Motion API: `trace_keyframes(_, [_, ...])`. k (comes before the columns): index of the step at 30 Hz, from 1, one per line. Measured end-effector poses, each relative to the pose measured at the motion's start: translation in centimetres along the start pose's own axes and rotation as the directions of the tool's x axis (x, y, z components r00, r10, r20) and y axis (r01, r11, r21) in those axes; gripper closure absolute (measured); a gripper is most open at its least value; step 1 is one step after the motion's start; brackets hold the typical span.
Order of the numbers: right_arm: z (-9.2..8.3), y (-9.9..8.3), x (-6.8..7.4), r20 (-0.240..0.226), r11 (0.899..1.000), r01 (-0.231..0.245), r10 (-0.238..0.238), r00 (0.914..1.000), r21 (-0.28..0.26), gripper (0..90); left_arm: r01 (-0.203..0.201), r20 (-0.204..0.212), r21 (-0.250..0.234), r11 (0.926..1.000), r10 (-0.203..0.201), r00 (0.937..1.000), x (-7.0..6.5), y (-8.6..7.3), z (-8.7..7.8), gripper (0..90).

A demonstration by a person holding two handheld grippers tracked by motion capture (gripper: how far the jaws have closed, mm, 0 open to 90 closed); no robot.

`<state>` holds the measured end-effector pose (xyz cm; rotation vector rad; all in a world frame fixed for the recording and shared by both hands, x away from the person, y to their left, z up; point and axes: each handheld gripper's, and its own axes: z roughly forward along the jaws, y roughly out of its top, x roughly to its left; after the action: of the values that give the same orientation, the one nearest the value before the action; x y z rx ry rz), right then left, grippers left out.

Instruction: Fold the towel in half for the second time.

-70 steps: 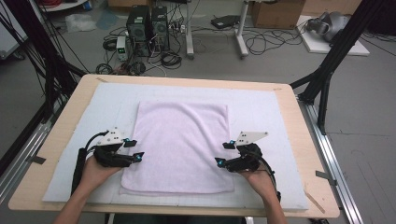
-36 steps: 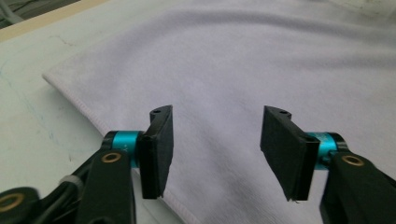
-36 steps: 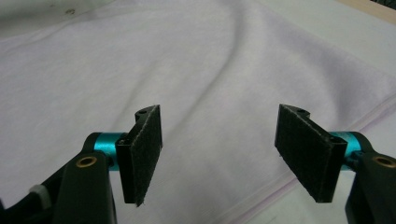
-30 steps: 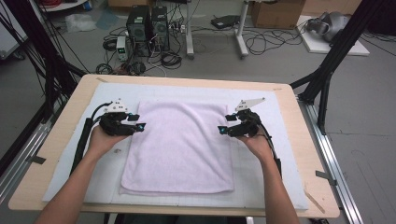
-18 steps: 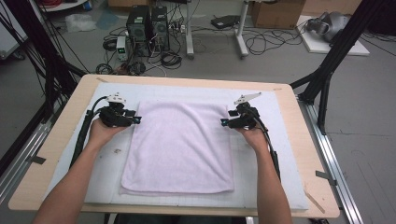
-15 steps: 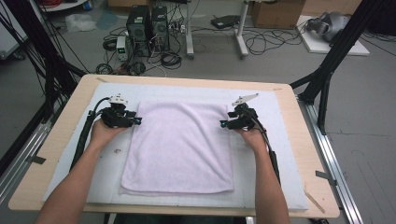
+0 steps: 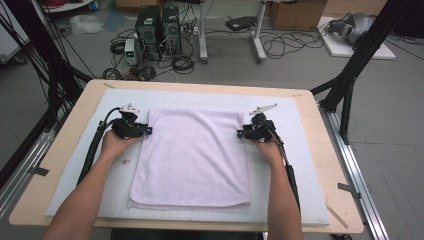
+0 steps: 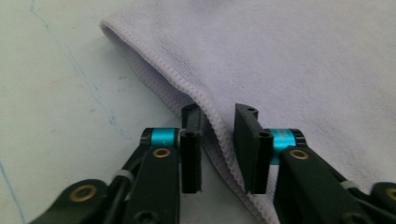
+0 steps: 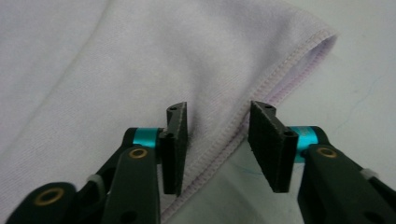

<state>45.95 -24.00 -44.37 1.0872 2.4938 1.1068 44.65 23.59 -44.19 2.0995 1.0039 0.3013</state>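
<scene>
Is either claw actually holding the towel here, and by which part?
Not yet held. Each claw straddles a stitched side edge of the towel near its far corners: left claw, right claw. The jaws have been closing, but gaps remain.

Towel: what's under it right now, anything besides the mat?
The towel lies flat on the pale mat covering the wooden table. At its lifted side hems only mat shows. The middle is covered; no bulge hints at anything beneath.

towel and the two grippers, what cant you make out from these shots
- High view: jaws of the left gripper and right gripper too small to tell apart.
- Left gripper view: towel edge runs between the jaws, which have just been closing; the hem underneath is hidden.
- Right gripper view: towel cut off by the frame.
</scene>
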Motion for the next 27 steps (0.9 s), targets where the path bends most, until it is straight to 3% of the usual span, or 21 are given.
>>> trace_keyframes(3, [0.1, 0.1, 0.1, -0.055, 1.000, 0.003, -0.002, 0.9985, 0.006, 78.6, 0.003, 0.017, -0.001, 1.0000, -0.003, 0.9999, 0.0, 0.0, 0.0, 83.8])
trace_keyframes(10, [-0.1, 0.1, -0.3, -0.082, 1.000, -0.010, 0.010, 0.9966, -0.001, 83.7, 0.019, 0.020, -0.010, 0.9998, -0.019, 0.9996, 0.3, 0.0, -0.2, 85.7])
trace_keyframes(12, [-0.5, 0.3, -0.2, -0.080, 1.000, 0.002, -0.003, 0.9968, -0.009, 83.9, 0.018, 0.015, -0.038, 0.9991, -0.017, 0.9997, 0.3, 0.2, -0.7, 85.8])
trace_keyframes(16, [-2.4, 0.8, -0.1, -0.089, 0.998, 0.011, -0.017, 0.9959, -0.069, 84.3, -0.013, 0.019, -0.096, 0.9953, 0.015, 0.9997, 0.0, 0.7, -2.1, 85.9])
trace_keyframes(19, [-4.1, 1.1, 0.7, -0.099, 0.995, 0.031, -0.040, 0.9943, -0.092, 84.4, -0.046, 0.035, -0.099, 0.9940, 0.050, 0.9981, -0.8, 0.8, -3.3, 86.0])
trace_keyframes(22, [-5.6, 0.5, 2.2, -0.120, 0.993, 0.061, -0.073, 0.9901, -0.102, 84.4, -0.057, 0.055, -0.136, 0.9891, 0.065, 0.9964, -1.8, -0.1, -4.5, 85.9])
trace_keyframes(24, [-6.4, -0.4, 3.0, -0.141, 0.994, 0.060, -0.072, 0.9874, -0.090, 84.3, -0.062, 0.075, -0.133, 0.9892, 0.072, 0.9946, -2.4, -1.3, -5.1, 85.9])
trace_keyframes(27, [-6.5, -2.5, 3.7, -0.201, 0.998, 0.013, -0.024, 0.9793, -0.056, 81.1, -0.058, 0.116, -0.099, 0.9934, 0.069, 0.9908, -3.1, -3.5, -5.4, 85.7])
